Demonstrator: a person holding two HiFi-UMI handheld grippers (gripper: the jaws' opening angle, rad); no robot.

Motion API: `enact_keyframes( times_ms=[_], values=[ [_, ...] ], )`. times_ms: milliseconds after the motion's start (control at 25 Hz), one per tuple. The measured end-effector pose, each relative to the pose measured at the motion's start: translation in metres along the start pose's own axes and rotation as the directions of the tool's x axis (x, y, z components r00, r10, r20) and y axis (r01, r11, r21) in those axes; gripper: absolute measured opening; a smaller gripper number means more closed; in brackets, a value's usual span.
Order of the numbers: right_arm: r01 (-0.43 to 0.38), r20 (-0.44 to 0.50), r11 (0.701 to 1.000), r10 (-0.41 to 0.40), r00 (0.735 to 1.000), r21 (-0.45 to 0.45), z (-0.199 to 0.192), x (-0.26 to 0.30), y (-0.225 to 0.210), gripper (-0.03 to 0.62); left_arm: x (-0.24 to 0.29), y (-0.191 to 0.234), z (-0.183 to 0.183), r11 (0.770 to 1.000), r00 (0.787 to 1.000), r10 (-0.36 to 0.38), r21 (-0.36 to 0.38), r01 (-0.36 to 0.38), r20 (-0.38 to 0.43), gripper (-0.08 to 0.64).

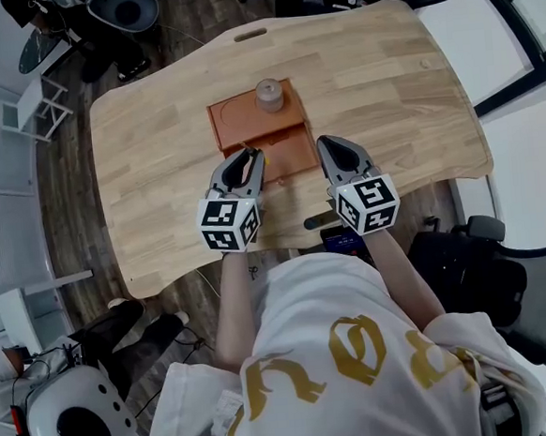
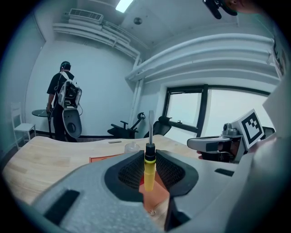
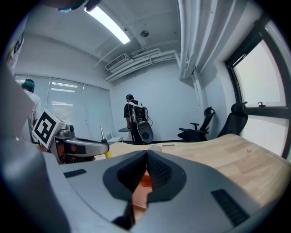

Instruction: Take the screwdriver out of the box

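Note:
My left gripper [image 2: 150, 154] is shut on a screwdriver [image 2: 149, 170] at its yellow handle, and the metal shaft points straight up past the fingertips. Its black collar sits between the pads. In the head view this left gripper [image 1: 249, 155] hovers over the near left corner of the orange box [image 1: 259, 136], which lies open on the wooden table [image 1: 154, 137]. My right gripper [image 1: 329, 144] hangs beside the box's near right corner. In its own view the right gripper [image 3: 147, 152] has its tips together with nothing between them. The left gripper [image 3: 84, 148] and the screwdriver [image 3: 107, 154] also show there.
A small clear jar [image 1: 270, 94] stands on the far part of the box. A dark object [image 1: 322, 222] lies at the table's near edge. Office chairs [image 1: 503, 269] stand to the right. A person with a backpack [image 2: 63, 102] stands beyond the table's far end.

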State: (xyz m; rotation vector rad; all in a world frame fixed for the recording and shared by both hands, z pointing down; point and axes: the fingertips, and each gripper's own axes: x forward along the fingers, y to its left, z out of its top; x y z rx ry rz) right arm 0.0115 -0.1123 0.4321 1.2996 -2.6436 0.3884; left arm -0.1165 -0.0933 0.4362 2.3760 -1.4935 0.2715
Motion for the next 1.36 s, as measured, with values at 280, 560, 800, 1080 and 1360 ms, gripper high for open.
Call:
enact_keyframes(
  times_ms=[280, 560, 800, 1080, 1360],
  values=[
    [-0.003, -0.013, 1.000, 0.003, 1.000, -0.003, 0.001, 0.002, -0.004, 0.011, -0.004, -0.001, 0.004, 1.000, 1.000, 0.003, -0.003, -0.003, 0.013, 0.077],
    [-0.047, -0.027, 0.999, 0.046, 0.999, -0.012, -0.004, 0.003, 0.005, 0.011, -0.007, 0.002, 0.001, 1.000, 1.000, 0.018, -0.014, -0.018, 0.011, 0.077],
    [-0.048, -0.039, 0.999, 0.047, 0.998, -0.010, -0.006, 0.005, 0.004, 0.011, -0.004, 0.004, -0.001, 1.000, 1.000, 0.018, -0.015, -0.018, 0.002, 0.078],
    [-0.047, -0.047, 0.999, 0.047, 0.998, -0.004, -0.011, 0.007, 0.002, 0.011, 0.000, 0.006, -0.004, 1.000, 1.000, 0.016, -0.022, -0.016, -0.002, 0.077],
    [-0.047, -0.057, 0.999, 0.047, 0.997, 0.009, -0.015, 0.009, -0.002, 0.011, 0.006, 0.007, -0.008, 1.000, 1.000, 0.012, -0.026, -0.013, -0.017, 0.077]
  ],
)
